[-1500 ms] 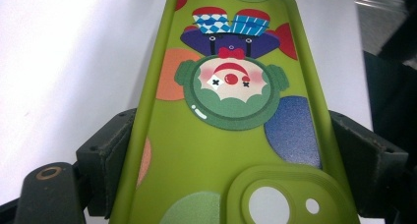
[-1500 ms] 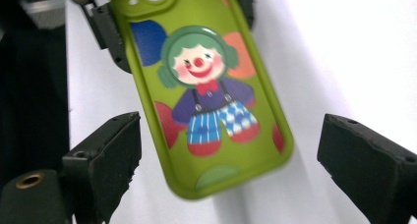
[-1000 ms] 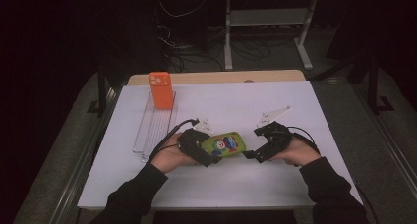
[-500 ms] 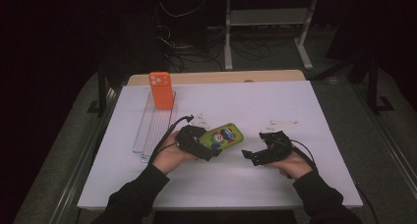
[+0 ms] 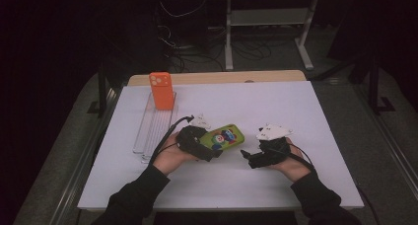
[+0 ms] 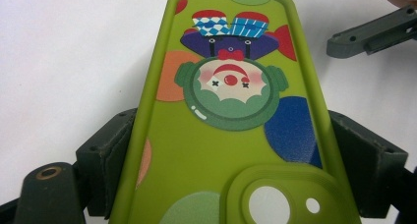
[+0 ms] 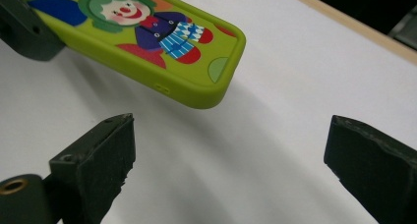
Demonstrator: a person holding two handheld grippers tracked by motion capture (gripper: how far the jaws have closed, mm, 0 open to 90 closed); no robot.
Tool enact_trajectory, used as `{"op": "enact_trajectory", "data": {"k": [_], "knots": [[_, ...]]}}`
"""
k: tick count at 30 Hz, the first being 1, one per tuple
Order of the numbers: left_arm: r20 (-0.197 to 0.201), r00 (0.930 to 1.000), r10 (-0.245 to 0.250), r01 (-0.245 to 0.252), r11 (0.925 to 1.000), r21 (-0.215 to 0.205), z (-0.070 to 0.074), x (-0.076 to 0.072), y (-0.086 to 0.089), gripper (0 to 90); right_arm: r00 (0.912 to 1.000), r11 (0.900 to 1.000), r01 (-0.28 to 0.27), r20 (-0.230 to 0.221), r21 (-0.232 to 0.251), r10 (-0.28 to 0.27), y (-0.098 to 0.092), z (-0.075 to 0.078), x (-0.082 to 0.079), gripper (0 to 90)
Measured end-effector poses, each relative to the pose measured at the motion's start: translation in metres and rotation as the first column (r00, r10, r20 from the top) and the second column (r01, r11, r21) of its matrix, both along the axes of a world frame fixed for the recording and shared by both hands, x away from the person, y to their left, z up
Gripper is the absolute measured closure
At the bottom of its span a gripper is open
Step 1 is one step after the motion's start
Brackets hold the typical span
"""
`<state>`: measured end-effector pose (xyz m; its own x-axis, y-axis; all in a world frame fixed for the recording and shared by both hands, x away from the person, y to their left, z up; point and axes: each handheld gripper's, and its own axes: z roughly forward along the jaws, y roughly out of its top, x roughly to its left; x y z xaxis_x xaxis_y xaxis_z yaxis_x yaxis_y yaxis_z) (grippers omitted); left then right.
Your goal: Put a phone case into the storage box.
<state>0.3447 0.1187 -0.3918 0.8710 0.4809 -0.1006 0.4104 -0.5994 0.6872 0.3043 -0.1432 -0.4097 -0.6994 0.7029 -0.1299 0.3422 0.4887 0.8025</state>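
A green phone case (image 5: 223,137) printed with a clown figure was held in the left gripper (image 5: 209,150), whose two black jaws were clamped on the case's long edges near the camera cut-out end. In the left gripper view the case (image 6: 231,111) was seen running away from the camera between the jaws, its printed back facing up and the clown upside down from that side. The case was carried just above the white table (image 5: 246,101), near the front middle of it, with its free end pointing toward the right gripper (image 5: 246,157).

The right gripper was held low beside the case, a little apart from it, in the person's right hand (image 5: 288,161). Its jaws were spread wide with nothing between them; in the right gripper view only bare table was seen between them, and the free end of the case (image 7: 147,37) was seen beyond and above them, untouched.

Farther back on the left side of the table, a clear slotted rack (image 5: 155,129) was laid lengthwise, and an orange phone case (image 5: 161,90) was stood upright at its far end, well apart from both grippers. A wooden board edge (image 5: 222,77) was seen along the far side of the table.
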Motion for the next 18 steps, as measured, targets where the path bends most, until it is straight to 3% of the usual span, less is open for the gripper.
{"op": "enact_trajectory", "data": {"k": [1, 2, 3, 9, 16, 18], "knots": [[-0.008, 0.9997, 0.024, -0.025, 0.9992, -0.031, -0.001, -0.001, -0.002, 14.8, 0.9999, 1.0, -0.006, 0.009, -0.006, 0.006, 0.0, 0.0, 0.0, 3.5], [-0.01, 0.9998, 0.019, -0.019, 0.9994, -0.027, -0.001, -0.001, -0.001, 14.9, 0.9999, 1.0, -0.006, 0.008, -0.013, 0.006, 0.001, 0.0, -0.001, 3.5], [-0.003, 1.0, -0.004, 0.004, 1.0, 0.002, 0.001, 0.001, 0.001, 14.9, 0.9999, 1.0, -0.006, 0.014, -0.022, 0.007, 0.002, -0.001, -0.001, 3.4], [-0.004, 1.0, 0.001, -0.001, 1.0, -0.003, 0.001, 0.001, 0.001, 14.9, 0.9975, 0.995, -0.013, 0.068, -0.096, 0.02, 0.006, -0.001, -0.005, 2.7], [0.005, 1.0, -0.007, 0.007, 1.0, 0.002, 0.0, 0.001, 0.001, 14.9, 0.9858, 0.984, -0.019, 0.161, -0.177, 0.048, 0.01, -0.001, -0.009, 2.3], [0.0, 0.9999, 0.012, -0.012, 0.9997, -0.023, -0.001, 0.0, -0.001, 14.9, 0.9808, 0.978, -0.02, 0.186, -0.207, 0.059, 0.011, -0.001, -0.01, 2.3]]}}
